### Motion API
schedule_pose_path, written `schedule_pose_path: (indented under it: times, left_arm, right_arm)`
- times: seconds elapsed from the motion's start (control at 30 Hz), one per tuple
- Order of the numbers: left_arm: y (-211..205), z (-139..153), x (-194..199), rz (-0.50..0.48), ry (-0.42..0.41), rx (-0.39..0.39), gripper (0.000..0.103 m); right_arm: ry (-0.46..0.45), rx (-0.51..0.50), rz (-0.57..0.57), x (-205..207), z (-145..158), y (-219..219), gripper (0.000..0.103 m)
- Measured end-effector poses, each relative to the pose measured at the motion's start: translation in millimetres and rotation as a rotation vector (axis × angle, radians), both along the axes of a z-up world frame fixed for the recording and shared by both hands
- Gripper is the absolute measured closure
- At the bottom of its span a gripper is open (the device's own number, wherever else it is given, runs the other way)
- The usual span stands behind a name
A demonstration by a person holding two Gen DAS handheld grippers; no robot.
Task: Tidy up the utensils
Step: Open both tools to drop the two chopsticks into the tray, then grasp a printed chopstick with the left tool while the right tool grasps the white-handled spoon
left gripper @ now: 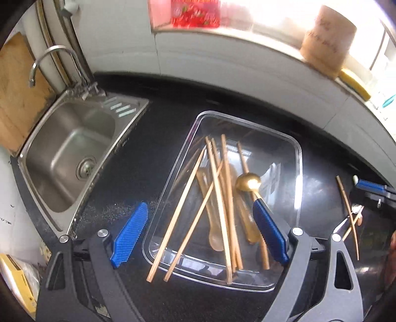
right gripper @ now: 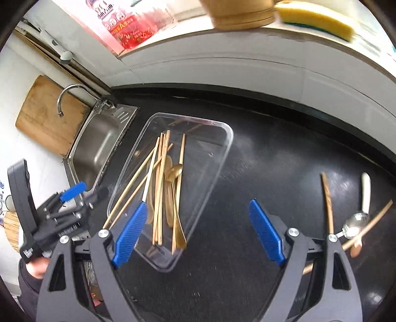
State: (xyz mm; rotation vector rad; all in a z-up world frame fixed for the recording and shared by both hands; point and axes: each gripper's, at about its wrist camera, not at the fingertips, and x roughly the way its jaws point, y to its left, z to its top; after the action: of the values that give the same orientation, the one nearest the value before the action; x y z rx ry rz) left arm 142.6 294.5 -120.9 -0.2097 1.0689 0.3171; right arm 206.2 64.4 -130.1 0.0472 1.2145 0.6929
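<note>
This is a home kitchen. A steel sink (left gripper: 66,158) with a curved tap (left gripper: 49,62) is set into the black tabletop (right gripper: 259,161). A wooden cutting board (right gripper: 47,114) leans on the wall behind it. On the white ledge above stand a yellow sponge (right gripper: 316,17) and a red printed package (left gripper: 195,12). Chopsticks (left gripper: 217,198) and spoons lie in a clear tray (left gripper: 294,173).

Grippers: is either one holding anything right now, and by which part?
Nothing is held. The left gripper and the right gripper are both open, with no utensil pinched between the fingers.
</note>
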Motion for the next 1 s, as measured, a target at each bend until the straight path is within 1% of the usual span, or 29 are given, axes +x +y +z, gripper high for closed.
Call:
schedule_pose_path:
  times: [0.07,0.13,0.2,0.3,0.43,0.47,0.53,0.63,0.67,0.73,0.8,0.93,1.0]
  left_arm:
    - [-13.4,13.7,-3.1,-0.029,-0.023,0.01,0.018]
    - [-29.1,25.6,-5.7,-0.069,-0.05,0.018,0.018]
    - [-56.5,36.9,-5.8,-0.146,-0.077,0.018,0.018]
    - [-97.0,43.3,-4.4,-0.253,-0.092,0.033,0.018]
    - [-162.8,40.7,0.6,-0.417,-0.086,0.053,0.018]
    - [-175.2,38.1,1.3,-0.447,-0.086,0.057,0.018]
    - [-199.8,32.8,3.9,-0.505,-0.085,0.059,0.018]
    - [-233.3,19.5,9.5,-0.581,-0.075,0.068,0.018]
    - [-245.4,12.7,13.9,-0.596,-0.063,0.075,0.018]
    - [-259.7,1.3,24.9,-0.604,-0.033,0.058,0.018]
    - [-269.6,-8.2,35.3,-0.587,-0.005,0.025,0.018]
    - [-284.4,-32.9,68.0,-0.513,0.036,-0.037,0.018]
    - [-291.8,-48.1,82.1,-0.49,0.069,-0.03,0.018]
  right_arm:
    - [-0.023,0.005,-0.02,-11.4,6.9,-16.3,0.021]
    - [-0.068,0.012,-0.046,-29.6,17.3,-33.2,0.021]
    - [-0.102,0.025,-0.077,-45.5,25.9,-59.5,0.021]
    - [-0.135,0.015,-0.143,-64.0,32.3,-107.1,0.021]
    - [-0.172,-0.027,-0.252,-89.0,33.4,-174.8,0.024]
    - [-0.171,-0.03,-0.275,-92.1,32.6,-185.2,0.024]
    - [-0.162,-0.032,-0.341,-105.3,26.1,-220.1,0.024]
    - [-0.145,-0.031,-0.398,-116.9,16.8,-252.5,0.025]
    - [-0.139,-0.032,-0.411,-120.3,12.9,-261.8,0.025]
    - [-0.131,-0.034,-0.425,-123.4,6.5,-274.9,0.025]
    - [-0.122,-0.036,-0.434,-122.0,-1.9,-284.2,0.025]
    - [-0.119,-0.06,-0.425,-104.4,-17.5,-287.5,0.027]
    - [-0.115,-0.077,-0.407,-90.9,-28.0,-286.1,0.028]
